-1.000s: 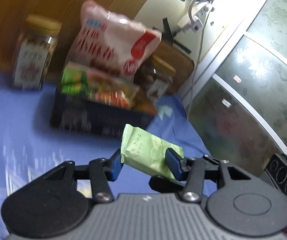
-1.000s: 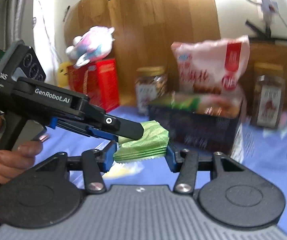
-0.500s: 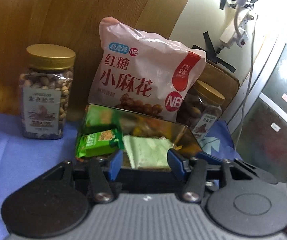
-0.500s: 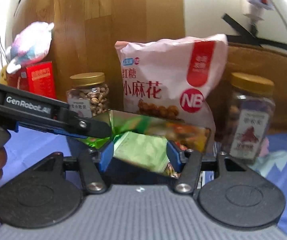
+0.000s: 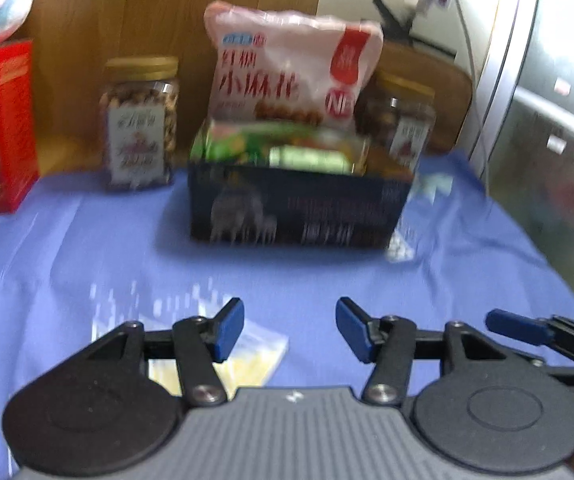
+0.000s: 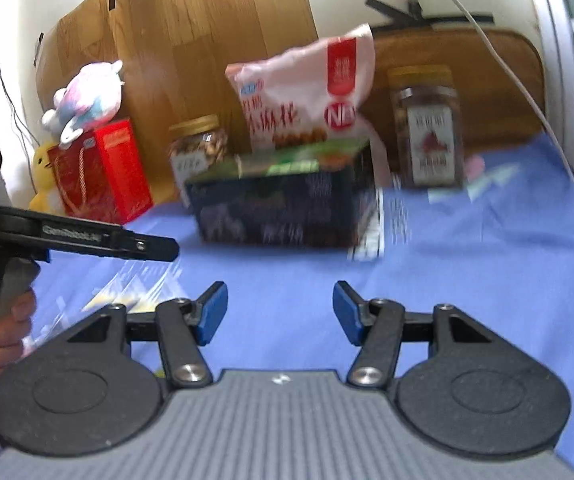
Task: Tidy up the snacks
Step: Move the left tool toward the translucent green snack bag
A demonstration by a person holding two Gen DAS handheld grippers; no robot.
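snack bag (image 5: 287, 76) behind box (image 5: 299, 208), between jars (image 5: 141, 120)

Large red characters 小麻花 are printed across the pale pink plastic snack bag (image 5: 287, 64), with a white "NB" in a red circle at its lower right; both are blurred but legible. "NB" is read again on this bag (image 6: 307, 92) from the right wrist. Lettering on the jar labels, dark blue box, red carton and black gripper arm is too blurred.
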